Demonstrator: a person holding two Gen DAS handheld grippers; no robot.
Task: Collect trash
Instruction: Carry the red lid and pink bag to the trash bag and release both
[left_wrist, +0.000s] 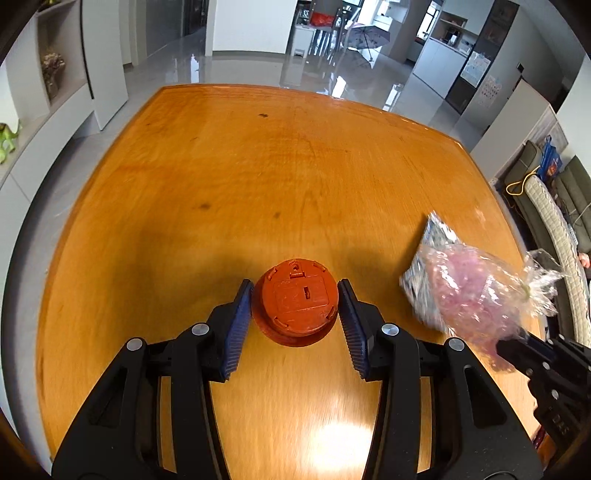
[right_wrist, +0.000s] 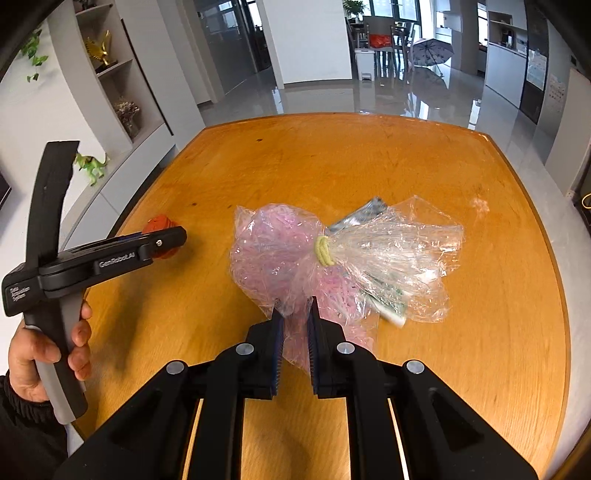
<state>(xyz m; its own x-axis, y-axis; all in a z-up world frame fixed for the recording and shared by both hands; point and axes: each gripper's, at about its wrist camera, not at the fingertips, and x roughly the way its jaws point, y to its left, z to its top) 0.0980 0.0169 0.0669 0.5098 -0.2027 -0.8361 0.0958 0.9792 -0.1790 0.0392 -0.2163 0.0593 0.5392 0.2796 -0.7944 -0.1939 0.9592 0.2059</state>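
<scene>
My left gripper (left_wrist: 294, 284) is shut on a red round plastic piece (left_wrist: 295, 301), its blue pads pressing both sides, just above the wooden table (left_wrist: 221, 166). In the right wrist view the same gripper (right_wrist: 173, 236) carries the red piece (right_wrist: 159, 223) at the left. My right gripper (right_wrist: 295, 306) is shut on a clear plastic bag (right_wrist: 280, 251) of pink shreds, tied with a yellow-green band (right_wrist: 324, 251). A printed foil packet (right_wrist: 369, 210) shows behind the bag. From the left wrist, the bag (left_wrist: 472, 291) and packet (left_wrist: 432, 258) hang at the right.
A person's hand (right_wrist: 37, 354) grips the left tool's handle. Grey shelves with a green dinosaur toy (right_wrist: 90, 164) run along the table's left side. A sofa (left_wrist: 554, 221) stands past the right edge. Glossy floor and an open umbrella (right_wrist: 432, 50) lie beyond the far edge.
</scene>
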